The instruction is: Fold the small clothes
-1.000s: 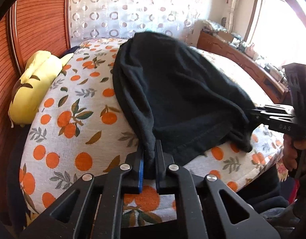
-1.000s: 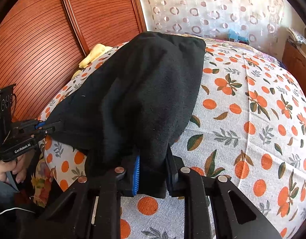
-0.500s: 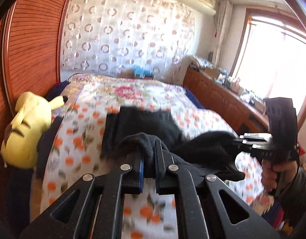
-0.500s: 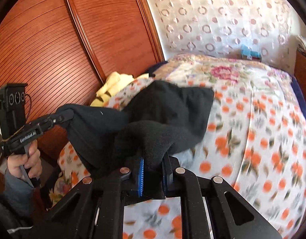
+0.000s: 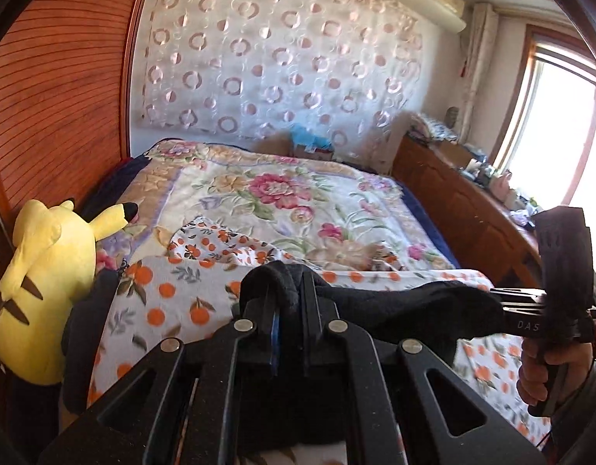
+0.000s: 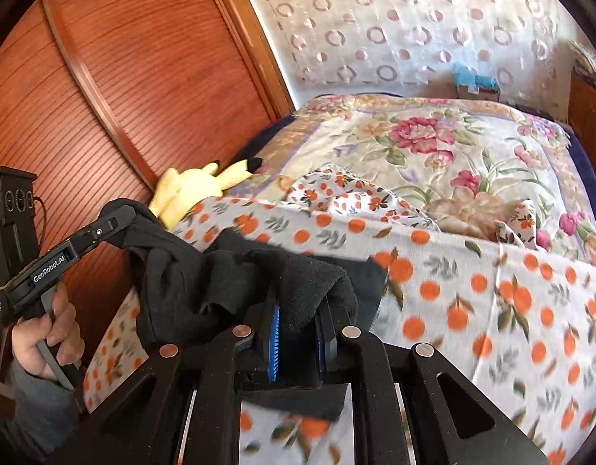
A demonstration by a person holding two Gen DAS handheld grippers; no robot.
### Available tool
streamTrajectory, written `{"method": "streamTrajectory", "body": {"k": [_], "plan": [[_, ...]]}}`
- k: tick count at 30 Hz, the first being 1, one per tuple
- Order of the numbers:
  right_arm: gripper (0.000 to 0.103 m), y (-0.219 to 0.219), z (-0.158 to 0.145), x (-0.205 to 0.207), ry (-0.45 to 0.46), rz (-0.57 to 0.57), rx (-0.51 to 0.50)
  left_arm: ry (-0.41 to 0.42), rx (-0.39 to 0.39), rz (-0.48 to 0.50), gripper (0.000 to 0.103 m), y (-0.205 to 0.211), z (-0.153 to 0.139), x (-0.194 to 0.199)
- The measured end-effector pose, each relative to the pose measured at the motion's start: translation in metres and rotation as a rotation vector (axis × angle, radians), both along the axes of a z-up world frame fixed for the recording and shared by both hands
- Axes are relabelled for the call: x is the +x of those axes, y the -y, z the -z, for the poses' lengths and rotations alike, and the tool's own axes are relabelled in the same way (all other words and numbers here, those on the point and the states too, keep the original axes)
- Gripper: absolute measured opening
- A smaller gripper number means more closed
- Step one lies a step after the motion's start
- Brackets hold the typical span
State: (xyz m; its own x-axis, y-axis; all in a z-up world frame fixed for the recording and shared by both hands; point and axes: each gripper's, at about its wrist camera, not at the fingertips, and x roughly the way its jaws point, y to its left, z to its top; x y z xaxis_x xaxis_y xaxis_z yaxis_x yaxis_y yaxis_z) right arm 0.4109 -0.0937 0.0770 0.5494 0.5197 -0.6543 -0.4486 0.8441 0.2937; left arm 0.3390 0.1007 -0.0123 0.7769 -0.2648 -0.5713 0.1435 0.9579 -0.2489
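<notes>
I have the left tool (image 5: 288,335) and right tool (image 6: 298,343) each pinching an edge of the black garment (image 6: 220,283), lifted between them above the orange-print bed (image 6: 491,310); uneven pull could slip a pinch and bunch the fold.

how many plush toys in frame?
1. A yellow plush toy lies at the bed's left edge against the wooden wall, beyond the black garment. More may be hidden behind the garment.

Left claw (image 5: 288,306) pinching black garment (image 5: 394,306), right claw (image 5: 503,302) gripping its far end, above orange-print sheet (image 5: 173,302)
</notes>
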Motion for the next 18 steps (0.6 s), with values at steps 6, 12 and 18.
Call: {"method": "streamTrajectory", "body": {"k": [6,12,18], "plan": [[0.037,0.0,0.016,0.048,-0.038,0.047,0.034,-0.053,0.043,0.001,0.015,0.0,0.016,0.036],[0.057,0.007,0.001,0.04,0.103,0.139,-0.023,-0.011,0.11,0.019,0.052,0.004,0.004,0.032],[0.058,0.003,-0.003,-0.034,0.231,0.115,-0.083,-0.006,0.135,0.031,0.058,0.003,0.003,0.008]]}}
